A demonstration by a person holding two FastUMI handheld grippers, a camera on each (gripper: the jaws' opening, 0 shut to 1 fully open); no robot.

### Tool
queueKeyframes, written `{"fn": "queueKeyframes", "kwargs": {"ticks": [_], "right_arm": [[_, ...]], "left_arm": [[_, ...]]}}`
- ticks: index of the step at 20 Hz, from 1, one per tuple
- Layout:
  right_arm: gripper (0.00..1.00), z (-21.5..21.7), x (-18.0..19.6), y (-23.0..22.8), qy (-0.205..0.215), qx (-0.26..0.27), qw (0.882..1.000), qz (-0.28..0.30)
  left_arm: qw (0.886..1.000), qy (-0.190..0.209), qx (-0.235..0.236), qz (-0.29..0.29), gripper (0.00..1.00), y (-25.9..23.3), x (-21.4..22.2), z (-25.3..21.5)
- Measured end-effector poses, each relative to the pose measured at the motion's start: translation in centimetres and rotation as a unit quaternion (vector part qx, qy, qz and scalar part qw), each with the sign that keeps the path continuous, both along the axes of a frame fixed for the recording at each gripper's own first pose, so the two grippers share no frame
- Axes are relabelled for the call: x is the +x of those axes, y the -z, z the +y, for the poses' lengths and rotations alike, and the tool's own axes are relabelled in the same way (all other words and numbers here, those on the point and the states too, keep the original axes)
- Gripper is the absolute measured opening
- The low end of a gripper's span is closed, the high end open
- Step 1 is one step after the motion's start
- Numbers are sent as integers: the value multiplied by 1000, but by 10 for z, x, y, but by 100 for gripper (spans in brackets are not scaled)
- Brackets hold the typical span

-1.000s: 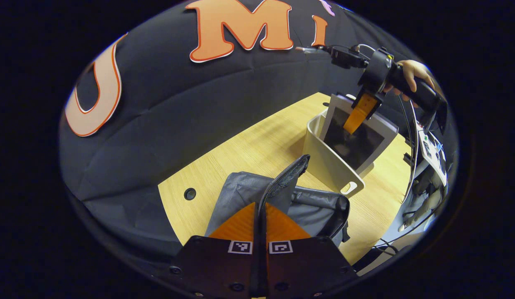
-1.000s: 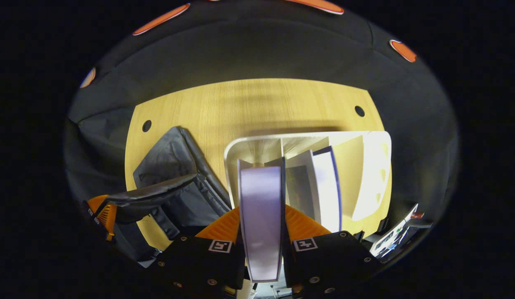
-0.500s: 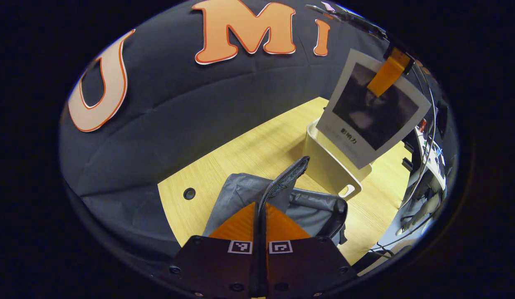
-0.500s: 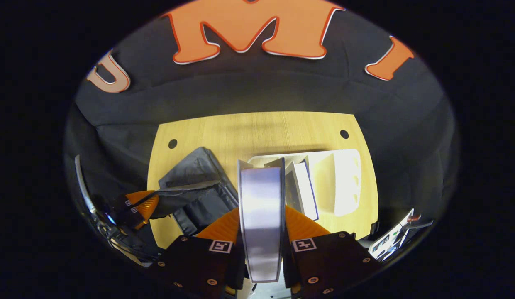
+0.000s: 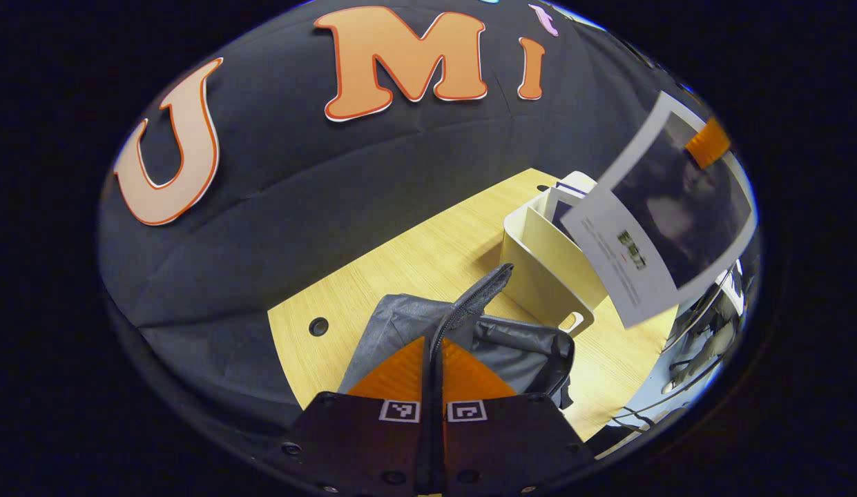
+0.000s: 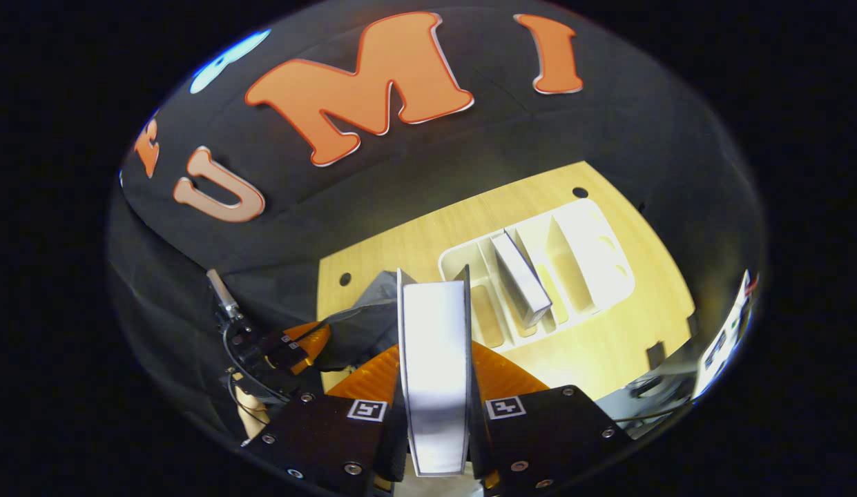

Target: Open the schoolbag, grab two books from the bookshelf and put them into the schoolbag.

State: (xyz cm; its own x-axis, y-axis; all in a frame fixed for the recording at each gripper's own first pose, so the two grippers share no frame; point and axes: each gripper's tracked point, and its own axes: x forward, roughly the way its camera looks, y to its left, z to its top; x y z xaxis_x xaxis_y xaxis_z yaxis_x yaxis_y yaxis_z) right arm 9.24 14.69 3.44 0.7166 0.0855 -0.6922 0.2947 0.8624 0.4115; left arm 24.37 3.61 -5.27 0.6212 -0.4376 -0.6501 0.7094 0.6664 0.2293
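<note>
Two books figure here, and the white bookshelf (image 6: 594, 259) on the wooden table (image 6: 628, 338) serves as the landmark for both. One book (image 6: 434, 379) is clamped between both fingers of the right gripper (image 6: 435, 373), lifted well above the bookshelf and clear of it. In the right gripper view its pale page edge faces the camera and its long axis runs straight away from the gripper along the fingers. In the left gripper view the same book (image 5: 666, 207) hangs in the air above and to the near side of the bookshelf (image 5: 549, 266), its cover facing the camera with a dark picture on a white ground; it is tilted, its lower corner pointing down toward the table (image 5: 400, 269), and one finger (image 5: 708, 141) presses on its upper part.

The second book (image 6: 521, 279) stands in a slot of the bookshelf, leaning against a divider, its long edge running across the slot from back to front.

Left of the bookshelf lies the grey schoolbag (image 5: 511, 345), touching or just beside the shelf's wall. The left gripper (image 5: 434, 373) is closed with both fingers pinching the schoolbag's zipped flap (image 5: 480, 297), which it holds raised, the flap's edge pointing up toward the bookshelf. In the right gripper view that left gripper (image 6: 300, 345) sits at the schoolbag (image 6: 362, 324), left of the bookshelf.
</note>
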Motion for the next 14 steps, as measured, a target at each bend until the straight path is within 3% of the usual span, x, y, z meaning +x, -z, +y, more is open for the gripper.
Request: {"fn": "queueKeyframes", "kwargs": {"ticks": [6,11,14], "right_arm": [[36,12,-19,51,56,148,985,-65],[36,36,-2,115,113,285,947,-95],[36,53,20,149,147,322,929,-104]], "left_arm": [[1000,4,10,1,1,-2,-6,-5],[1000,-4,11,2,0,-1,-6,-7],[1000,1,15,3,0,-3,-11,-14]]}}
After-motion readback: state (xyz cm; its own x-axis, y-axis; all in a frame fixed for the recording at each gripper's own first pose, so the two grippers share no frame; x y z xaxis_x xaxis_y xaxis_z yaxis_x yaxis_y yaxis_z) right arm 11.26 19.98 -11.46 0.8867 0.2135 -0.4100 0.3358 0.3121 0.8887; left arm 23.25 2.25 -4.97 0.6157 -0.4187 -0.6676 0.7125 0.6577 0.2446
